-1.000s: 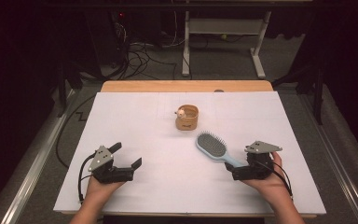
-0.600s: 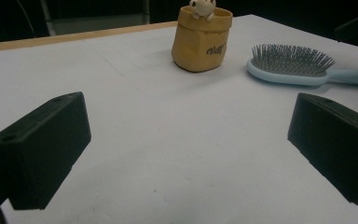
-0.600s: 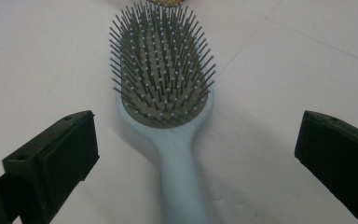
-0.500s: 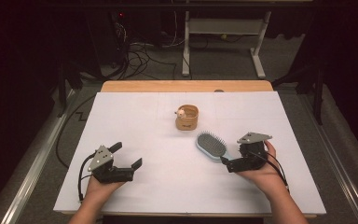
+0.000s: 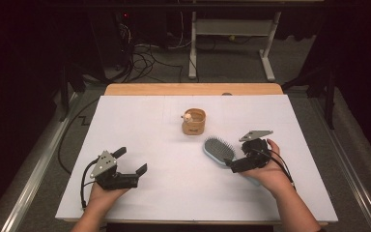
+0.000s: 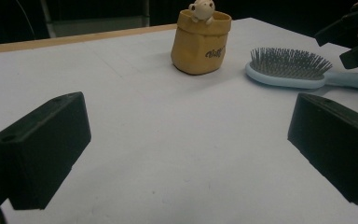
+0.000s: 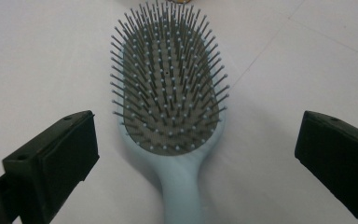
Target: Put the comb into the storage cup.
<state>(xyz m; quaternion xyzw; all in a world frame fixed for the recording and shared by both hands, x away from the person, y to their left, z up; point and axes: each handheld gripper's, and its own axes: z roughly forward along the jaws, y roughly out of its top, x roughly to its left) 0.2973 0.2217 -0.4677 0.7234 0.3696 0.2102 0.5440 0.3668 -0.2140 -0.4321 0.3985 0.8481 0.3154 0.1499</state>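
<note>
A light blue hairbrush [image 5: 218,150] lies bristles up right of the table's middle, its handle pointing toward the person. My right gripper [image 5: 239,155] hovers over that handle, open. In the right gripper view the hairbrush [image 7: 168,84] lies between the wide-apart jaws of my right gripper [image 7: 196,154], untouched by either. A tan pouch-shaped cup [image 5: 193,122] with a small figure on its rim stands just beyond the brush. My left gripper [image 5: 131,160] rests open at the front left with nothing between its jaws. Its own view shows the cup [image 6: 200,44] and hairbrush [image 6: 286,70] ahead.
A white sheet [image 5: 140,121] covers the table, with a wooden strip [image 5: 193,89] along the far edge. Behind the table are floor cables [image 5: 145,58] and a white stand's legs [image 5: 232,34].
My right gripper has moved left and forward, from the brush handle's end to over the handle near the head. The brush, cup and left gripper have stayed put.
</note>
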